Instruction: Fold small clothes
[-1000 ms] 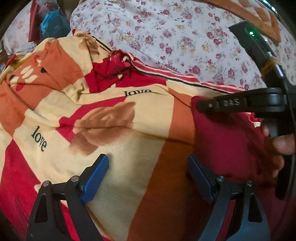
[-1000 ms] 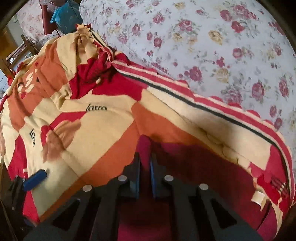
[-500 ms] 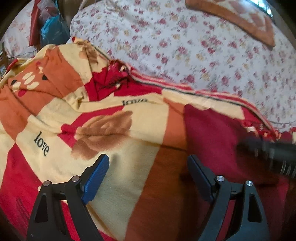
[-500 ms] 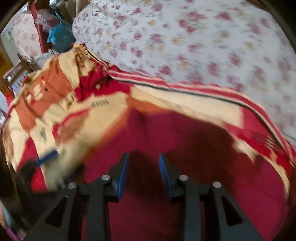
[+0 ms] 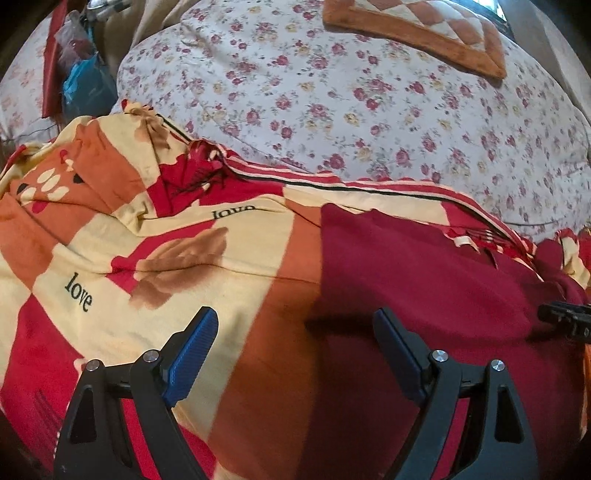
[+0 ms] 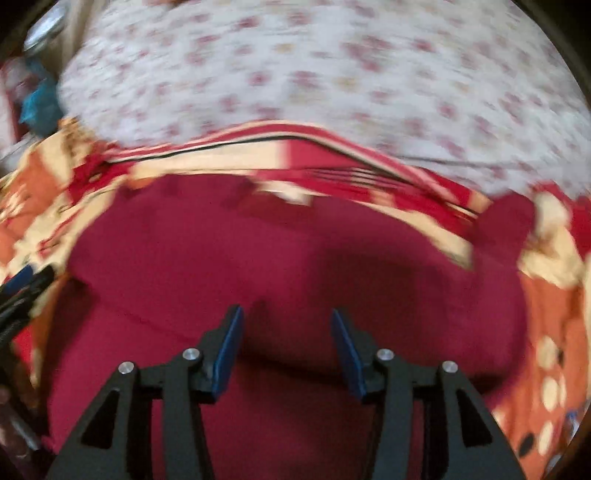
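A dark red garment [image 5: 413,280] lies flat on a patterned blanket [image 5: 155,258]. It also fills the right wrist view [image 6: 229,258], which is motion-blurred. My left gripper [image 5: 295,332] is open and empty, hovering over the garment's left edge and the blanket. My right gripper [image 6: 286,332] is open and empty just above the garment's middle. Its tip shows at the right edge of the left wrist view [image 5: 565,319]. The left gripper shows at the left edge of the right wrist view [image 6: 22,288].
A floral bedsheet [image 5: 351,92] covers the bed beyond the blanket. An orange quilted mat [image 5: 417,33] lies at the far back. A blue bag [image 5: 85,85] and clutter sit off the bed's far left corner.
My right gripper let go of the red garment's fold, opened, and swung right. The garment now lies spread flat. My left gripper stayed open and nearly still.
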